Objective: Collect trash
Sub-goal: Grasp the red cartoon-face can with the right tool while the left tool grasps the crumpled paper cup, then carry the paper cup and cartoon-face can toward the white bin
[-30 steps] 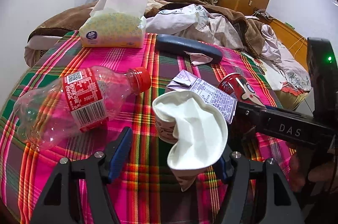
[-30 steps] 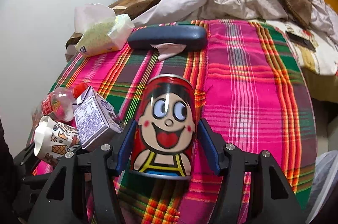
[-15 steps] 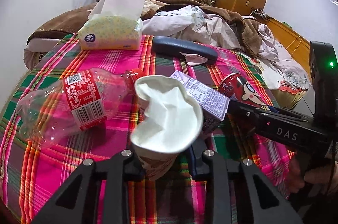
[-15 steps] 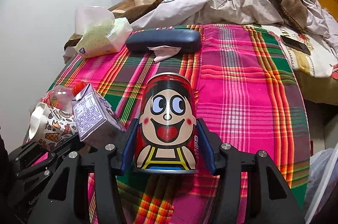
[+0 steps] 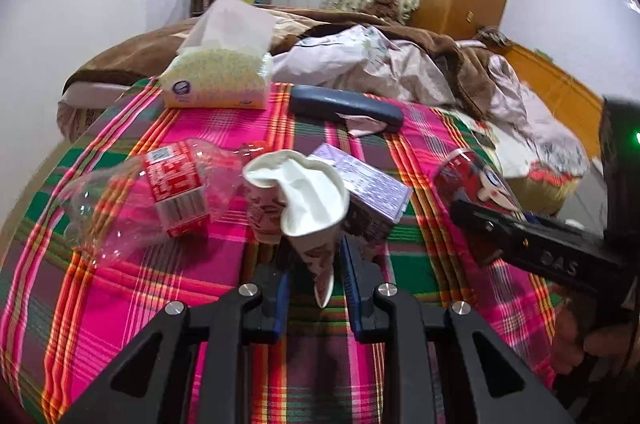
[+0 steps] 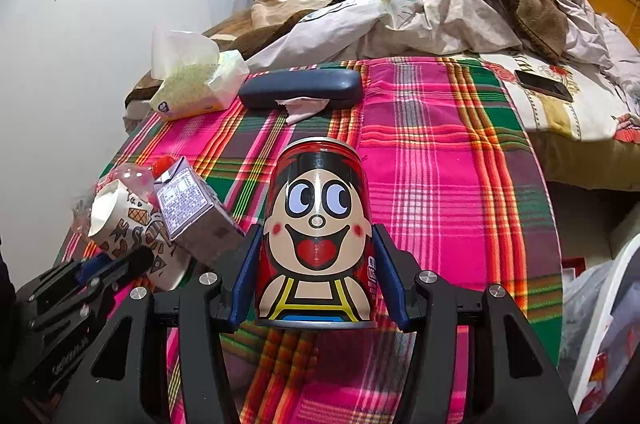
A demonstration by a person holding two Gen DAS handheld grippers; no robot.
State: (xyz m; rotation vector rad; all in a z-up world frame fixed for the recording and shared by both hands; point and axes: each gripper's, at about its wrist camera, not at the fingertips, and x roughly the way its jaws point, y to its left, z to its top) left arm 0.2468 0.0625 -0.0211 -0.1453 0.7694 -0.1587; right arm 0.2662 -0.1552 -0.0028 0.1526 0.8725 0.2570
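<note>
Plaid cloth (image 6: 460, 184) in pink, green and orange is covering the surface, and its right half is lying bare all the way to the right edge, where it is dropping off beside a white bag (image 6: 600, 324) at the lower right. Behind the far edge, rumpled bedding (image 6: 420, 12) is piling up.

One crumpled paper cup (image 5: 304, 200) is sitting between the blue pads of the left gripper (image 5: 314, 284), whose jaws are closing on its squashed lower end. One red cartoon can (image 6: 316, 236) is standing upright in the right gripper (image 6: 316, 280), both pads pressing its sides.

One clear plastic bottle (image 5: 152, 196) with a red cap is lying on its side left of the cup, touching it. One purple carton (image 5: 368, 192) is leaning just behind the cup. Further back, one tissue pack (image 5: 220, 80) is resting near the far left corner, and one dark blue case (image 5: 344, 106) is lying beside it with a scrap of paper (image 5: 364, 126) poking out from under it. One phone (image 6: 544, 86) is lying on the bedding, well apart from the rest.
</note>
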